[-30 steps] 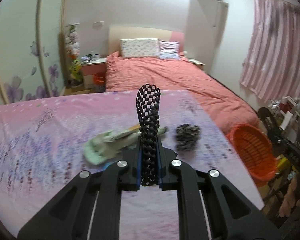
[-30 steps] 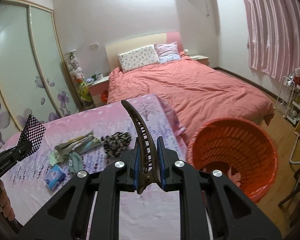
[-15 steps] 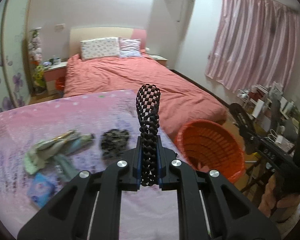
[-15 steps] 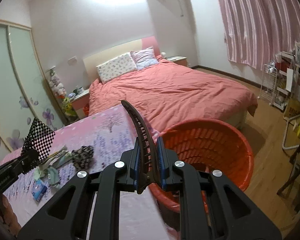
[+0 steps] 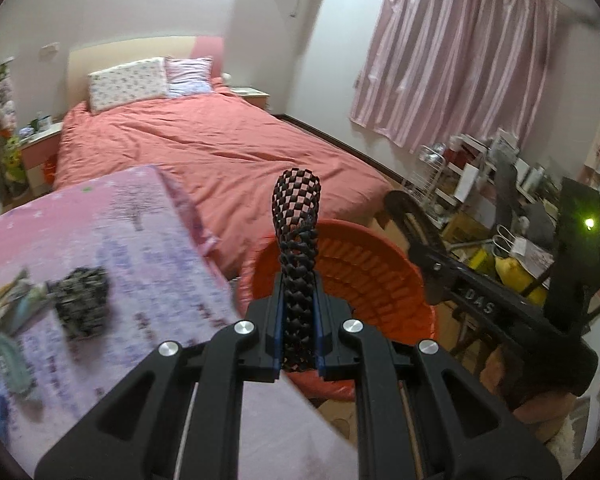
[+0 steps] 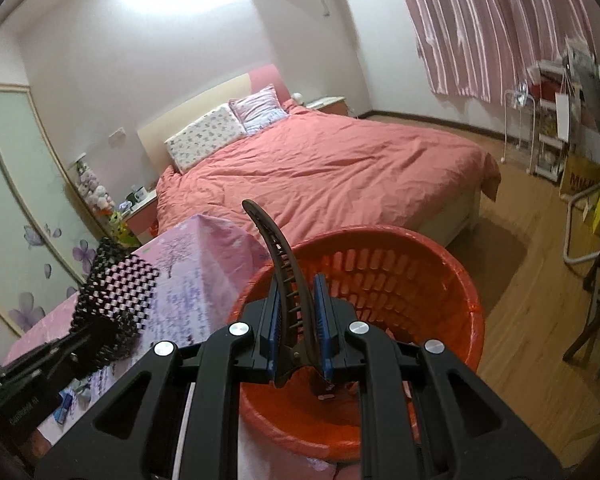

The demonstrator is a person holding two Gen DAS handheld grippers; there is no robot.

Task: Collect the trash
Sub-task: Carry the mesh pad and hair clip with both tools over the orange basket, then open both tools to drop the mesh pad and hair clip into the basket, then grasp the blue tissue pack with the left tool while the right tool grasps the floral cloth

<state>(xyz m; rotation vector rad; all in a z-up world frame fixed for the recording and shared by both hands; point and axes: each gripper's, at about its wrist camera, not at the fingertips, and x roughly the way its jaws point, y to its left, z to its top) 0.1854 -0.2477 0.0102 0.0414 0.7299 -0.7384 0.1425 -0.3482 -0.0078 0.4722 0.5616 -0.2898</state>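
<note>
The orange basket [image 6: 452, 280] sits beside my worktop [image 5: 148, 256], nothing blocking. My left tool [image 5: 298, 340] grips black mesh netting [image 5: 298, 216], my right tool [image 6: 296, 344] a hair clip [image 6: 276, 252], both angled downward above it.

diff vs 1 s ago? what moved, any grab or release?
Both grippers swung from the pink-covered table toward the orange basket, which now sits right ahead of both. No grab or release: left gripper still clamps the black mesh tube, right gripper the dark hair clip. Table litter looks unmoved.
</note>
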